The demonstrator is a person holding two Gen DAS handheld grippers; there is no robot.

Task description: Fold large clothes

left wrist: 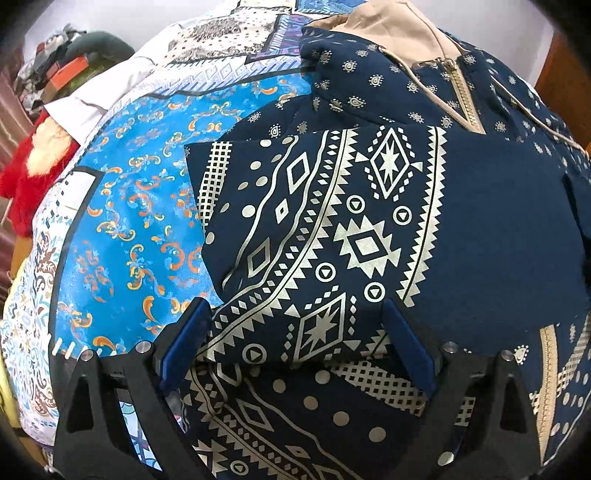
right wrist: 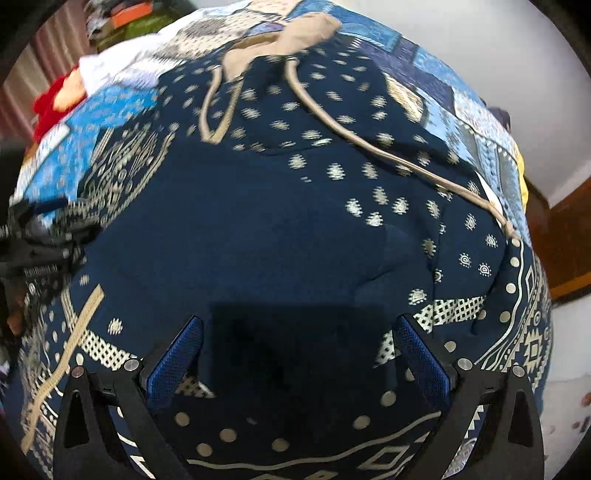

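Note:
A navy hoodie [left wrist: 480, 206] with cream prints lies spread on a bed. Its beige-lined hood [left wrist: 388, 22] and zipper [left wrist: 461, 96] are at the far end. One patterned sleeve [left wrist: 314, 221] is folded across the body. My left gripper [left wrist: 295, 306] hangs open just above that sleeve, with fabric below the fingers but nothing pinched. In the right wrist view the hoodie [right wrist: 258, 221] fills the frame, and a beige drawstring [right wrist: 369, 144] trails to the right. My right gripper [right wrist: 299, 319] is open over the plain navy front. The left gripper [right wrist: 37, 236] shows blurred at the left edge.
The bedspread [left wrist: 140, 184] is bright blue with patchwork borders. A red plush item [left wrist: 22, 184], a white cloth [left wrist: 96, 99] and piled clutter [left wrist: 55, 66] lie at the bed's far left. Brown wooden furniture [right wrist: 569, 236] and a white wall stand to the right.

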